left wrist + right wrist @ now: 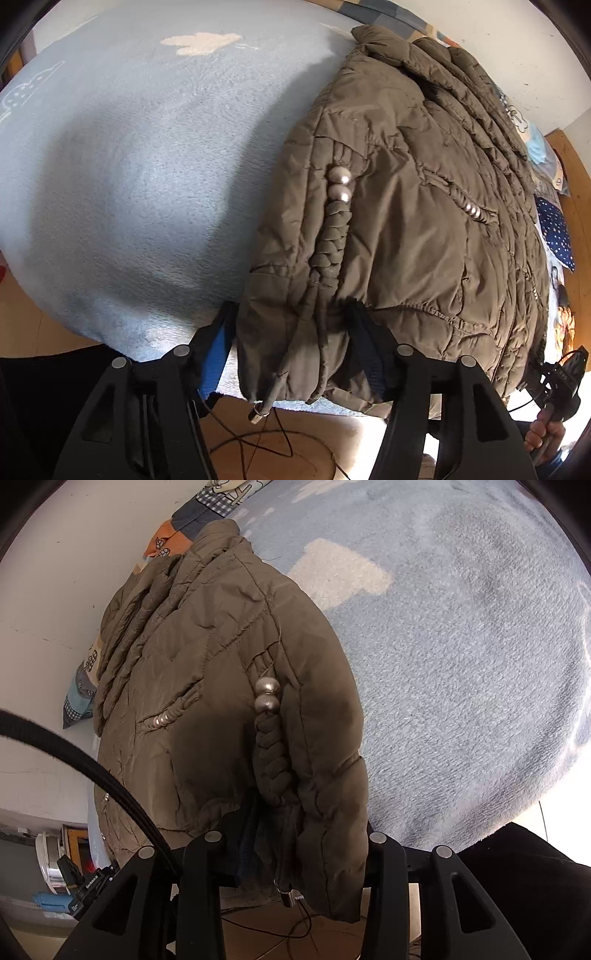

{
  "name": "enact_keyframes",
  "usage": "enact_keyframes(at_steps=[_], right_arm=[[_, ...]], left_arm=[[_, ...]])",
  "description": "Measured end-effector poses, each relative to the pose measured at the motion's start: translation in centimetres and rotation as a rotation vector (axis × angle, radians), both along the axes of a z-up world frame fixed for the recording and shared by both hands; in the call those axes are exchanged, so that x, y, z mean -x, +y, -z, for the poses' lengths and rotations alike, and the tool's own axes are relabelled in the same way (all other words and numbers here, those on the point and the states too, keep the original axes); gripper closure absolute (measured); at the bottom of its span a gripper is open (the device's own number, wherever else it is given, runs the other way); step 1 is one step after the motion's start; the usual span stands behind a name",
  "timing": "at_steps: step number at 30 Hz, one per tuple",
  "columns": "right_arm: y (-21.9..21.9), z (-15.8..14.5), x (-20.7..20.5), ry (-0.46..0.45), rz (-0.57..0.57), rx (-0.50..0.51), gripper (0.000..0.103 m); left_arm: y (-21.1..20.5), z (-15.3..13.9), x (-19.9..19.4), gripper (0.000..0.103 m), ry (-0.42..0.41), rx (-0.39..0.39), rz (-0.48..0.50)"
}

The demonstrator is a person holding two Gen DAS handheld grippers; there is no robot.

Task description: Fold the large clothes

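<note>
An olive-brown quilted jacket (406, 206) lies folded lengthwise on a light blue fleece blanket (129, 166), its hem hanging over the near bed edge. A braided trim with silver beads (340, 184) runs down it. My left gripper (291, 332) stands with its fingers spread around the hem, one blue-padded finger (216, 354) left of the cloth and one behind it on the right. In the right wrist view the jacket (207, 664) fills the middle. My right gripper (295, 830) also straddles the hem, with cloth between its fingers; the pads are mostly hidden.
The blanket (461, 664) covers the bed to the side of the jacket. Patterned pillows (192, 517) lie by the white wall. Cables (258, 443) run over the wooden floor below the bed edge. A black hose (92, 768) crosses the right wrist view.
</note>
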State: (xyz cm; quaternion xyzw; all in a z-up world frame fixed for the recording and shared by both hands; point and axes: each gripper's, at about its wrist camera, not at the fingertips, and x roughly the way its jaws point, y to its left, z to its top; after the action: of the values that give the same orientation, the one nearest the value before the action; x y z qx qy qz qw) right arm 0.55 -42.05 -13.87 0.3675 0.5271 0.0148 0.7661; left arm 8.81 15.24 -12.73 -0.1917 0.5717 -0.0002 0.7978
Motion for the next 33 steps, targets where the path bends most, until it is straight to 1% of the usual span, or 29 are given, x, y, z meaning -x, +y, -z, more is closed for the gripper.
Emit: enact_keyframes(at_steps=[1,2,3,5,7,10,14,15,18,20,24,33], right_arm=[[0.0,0.0,0.0,-0.001,-0.005,0.001,0.071],[0.1,-0.3,0.0,-0.012,-0.019,0.009,0.078],[0.4,-1.0,0.1,-0.033,-0.034,0.02,0.085],[1.1,-2.4,0.4,-0.076,-0.061,0.07,0.088],[1.2,-3.6,0.9,-0.121,-0.062,0.075,0.089],[1.1,-5.5,1.6,-0.205,-0.061,0.066,0.09],[1.6,-8.4,2.3,-0.343,-0.072,0.074,0.09],[1.7,-9.2,2.5,-0.373,-0.077,0.088,0.09],[1.8,-10.3,2.3,-0.425,-0.076,0.076,0.09],[2.0,-10.7,2.1,-0.442,-0.08,0.075,0.09],[2.2,-12.3,1.3,-0.493,-0.078,0.062,0.09],[1.6,-16.2,-0.4,-0.584,-0.087,0.068,0.09]], left_arm=[[-0.1,-0.2,0.1,0.062,-0.012,0.011,0.013],[-0.4,-0.6,0.2,0.076,-0.03,0.012,0.034],[-0.7,-1.2,0.4,0.08,-0.054,-0.009,0.045],[-1.3,-2.1,0.8,0.086,-0.096,-0.045,0.063],[-1.6,-3.3,1.4,0.087,-0.15,-0.08,0.073],[-1.9,-5.4,2.3,0.087,-0.254,-0.103,0.077],[-2.3,-7.8,3.1,0.087,-0.378,-0.137,0.094],[-2.7,-8.2,2.8,0.087,-0.397,-0.146,0.099],[-3.0,-9.8,3.0,0.087,-0.472,-0.172,0.12],[-3.7,-10.6,2.6,0.087,-0.492,-0.192,0.132],[-3.9,-12.0,2.4,0.087,-0.53,-0.204,0.138],[-4.2,-15.5,0.4,0.087,-0.614,-0.195,0.145]])
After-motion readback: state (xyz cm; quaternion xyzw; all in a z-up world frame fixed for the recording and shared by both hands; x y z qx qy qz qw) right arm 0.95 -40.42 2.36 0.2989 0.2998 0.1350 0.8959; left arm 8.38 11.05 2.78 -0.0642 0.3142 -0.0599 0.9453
